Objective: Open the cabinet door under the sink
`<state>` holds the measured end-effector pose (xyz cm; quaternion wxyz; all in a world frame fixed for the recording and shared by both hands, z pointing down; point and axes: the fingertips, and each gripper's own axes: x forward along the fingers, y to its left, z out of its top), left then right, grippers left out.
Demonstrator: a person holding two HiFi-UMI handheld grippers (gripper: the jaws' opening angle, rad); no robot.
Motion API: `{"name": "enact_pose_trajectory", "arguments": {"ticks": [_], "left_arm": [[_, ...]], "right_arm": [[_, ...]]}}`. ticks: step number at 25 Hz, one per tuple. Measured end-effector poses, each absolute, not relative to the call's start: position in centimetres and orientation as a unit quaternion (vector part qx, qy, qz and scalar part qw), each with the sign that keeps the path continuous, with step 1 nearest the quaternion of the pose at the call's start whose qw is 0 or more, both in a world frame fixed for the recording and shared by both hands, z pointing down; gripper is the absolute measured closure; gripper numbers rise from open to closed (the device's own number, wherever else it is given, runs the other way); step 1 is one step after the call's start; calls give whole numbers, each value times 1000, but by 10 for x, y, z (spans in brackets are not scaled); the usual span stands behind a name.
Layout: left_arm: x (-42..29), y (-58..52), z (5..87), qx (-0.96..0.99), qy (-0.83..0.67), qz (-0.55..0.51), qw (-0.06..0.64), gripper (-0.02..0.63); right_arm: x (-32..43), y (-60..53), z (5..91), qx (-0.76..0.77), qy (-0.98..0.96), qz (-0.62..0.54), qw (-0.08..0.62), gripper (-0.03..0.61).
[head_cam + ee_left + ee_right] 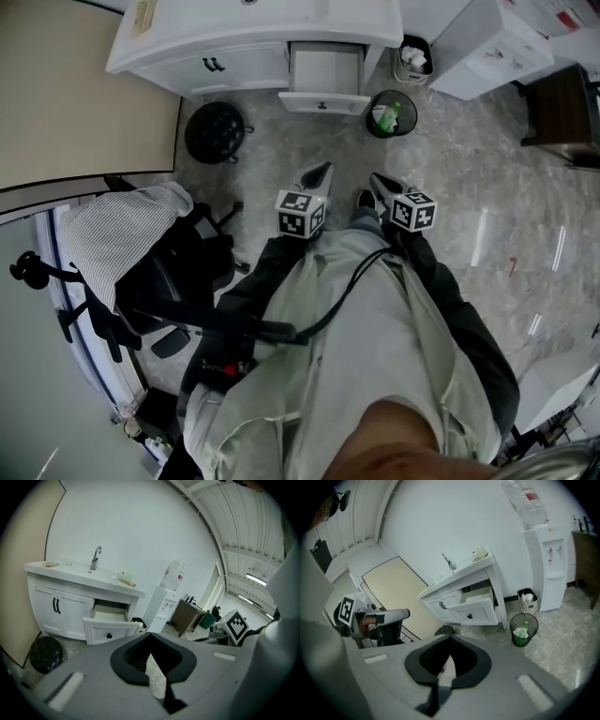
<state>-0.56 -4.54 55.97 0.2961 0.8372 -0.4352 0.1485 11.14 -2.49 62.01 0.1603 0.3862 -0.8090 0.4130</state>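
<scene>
We hold 2 grippers low before us — left gripper (320,174), right gripper (382,184) — each with jaws together, empty. The cabinet door (239,67) sits closed, well ahead, beside 1 open drawer (324,75).

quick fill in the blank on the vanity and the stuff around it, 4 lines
1. The cabinet doors with black handles are both ___.
2. The drawer beside them is pulled ___.
3. The wire bin holds a ___ bottle.
4. The round stool on the floor is ___.

Missing words: shut, open, green, black
</scene>
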Motion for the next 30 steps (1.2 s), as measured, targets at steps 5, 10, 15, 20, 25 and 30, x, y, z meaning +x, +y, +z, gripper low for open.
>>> {"name": "enact_pose_trajectory", "arguments": {"ticks": [5,10,15,20,25,30], "left_arm": [[0,-44,561,835,-438,150,298,606],[6,-44,560,834,-441,149,296,606],[9,-41,561,833,-442,150,296,606],[9,-39,562,831,-444,152,298,606],[7,-38,559,830,-447,148,298,606],[-1,-38,560,824,-459,144,301,606]], "right_arm": [[127,-27,618,400,-801,425,133,578],[133,-27,615,399,-804,423,128,578],[136,-23,608,401,-813,404,126,578],[137,-23,591,404,-830,366,114,578],[135,-24,586,403,-836,356,110,578],[129,-24,588,392,-840,356,118,578]]}}
